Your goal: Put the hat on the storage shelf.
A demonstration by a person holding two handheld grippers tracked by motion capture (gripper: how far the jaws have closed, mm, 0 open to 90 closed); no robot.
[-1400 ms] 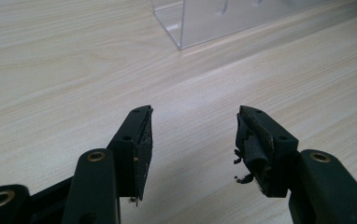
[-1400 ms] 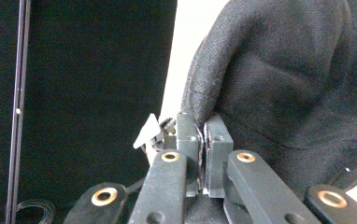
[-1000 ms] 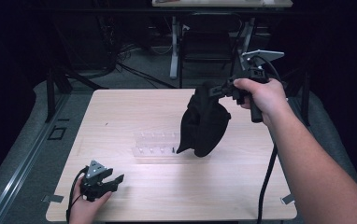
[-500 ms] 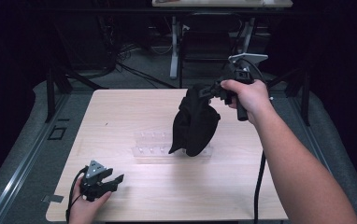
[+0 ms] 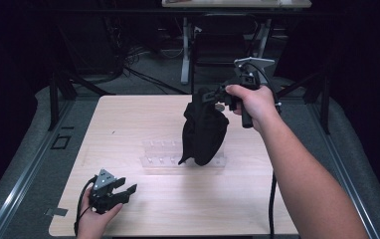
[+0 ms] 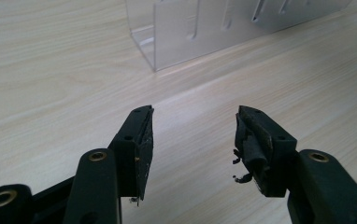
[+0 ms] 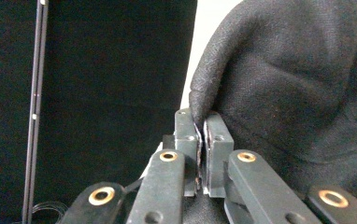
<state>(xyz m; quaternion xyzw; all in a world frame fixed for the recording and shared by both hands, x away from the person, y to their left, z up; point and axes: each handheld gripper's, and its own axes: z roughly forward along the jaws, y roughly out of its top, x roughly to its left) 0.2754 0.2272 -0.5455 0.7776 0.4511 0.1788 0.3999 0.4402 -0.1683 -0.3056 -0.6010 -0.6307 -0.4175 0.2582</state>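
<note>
A black cloth [image 5: 203,132] hangs by its top edge from my right gripper [image 5: 201,95], which is shut on it above the middle of the table. In the right gripper view the jaws pinch a fold of the cloth [image 7: 298,84] at their tips [image 7: 201,122]. The cloth's lower end hangs over the right part of a clear plastic rack [image 5: 160,152]. My left gripper [image 5: 128,191] rests near the table's front left corner, open, with nothing between its jaws [image 6: 193,135]. Its jaws have just closed a little. The clear rack [image 6: 190,32] stands ahead of it.
The light wooden table [image 5: 128,114] is bare around the rack. Beyond the far edge are dark floor, cables and the legs of another table [image 5: 185,55]. A cable trails from the right gripper down past the forearm [image 5: 272,194].
The right hand has carried the cloth to the left and a little lower, so that it now hangs over the rack. The left gripper has stayed in place.
</note>
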